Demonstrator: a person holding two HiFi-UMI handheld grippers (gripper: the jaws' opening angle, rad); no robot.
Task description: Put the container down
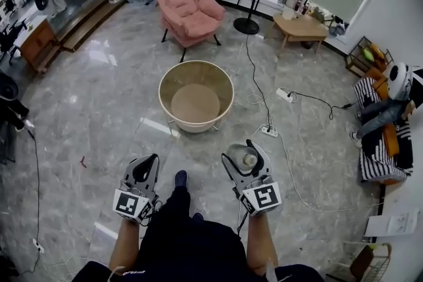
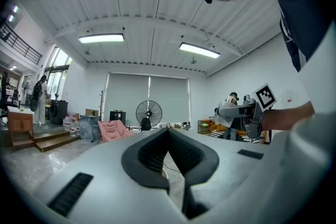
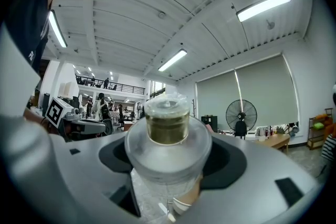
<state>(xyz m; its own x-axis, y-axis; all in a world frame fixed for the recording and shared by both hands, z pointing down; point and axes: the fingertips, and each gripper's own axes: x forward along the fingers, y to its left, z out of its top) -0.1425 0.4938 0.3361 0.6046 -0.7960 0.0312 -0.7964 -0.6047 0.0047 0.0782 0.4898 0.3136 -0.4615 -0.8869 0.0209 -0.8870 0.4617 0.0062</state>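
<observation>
Clear plastic container (image 3: 167, 149), probably light and slick, clamped round its body by right gripper (image 1: 245, 157); left gripper (image 2: 168, 132) closed, empty.

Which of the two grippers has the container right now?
The right gripper: its jaws are clamped on the clear lidded container. The left gripper has its jaws together with nothing between them.

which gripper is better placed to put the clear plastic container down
Right. The right gripper grips the clear plastic container; the left gripper has its jaws together, holding nothing.
</observation>
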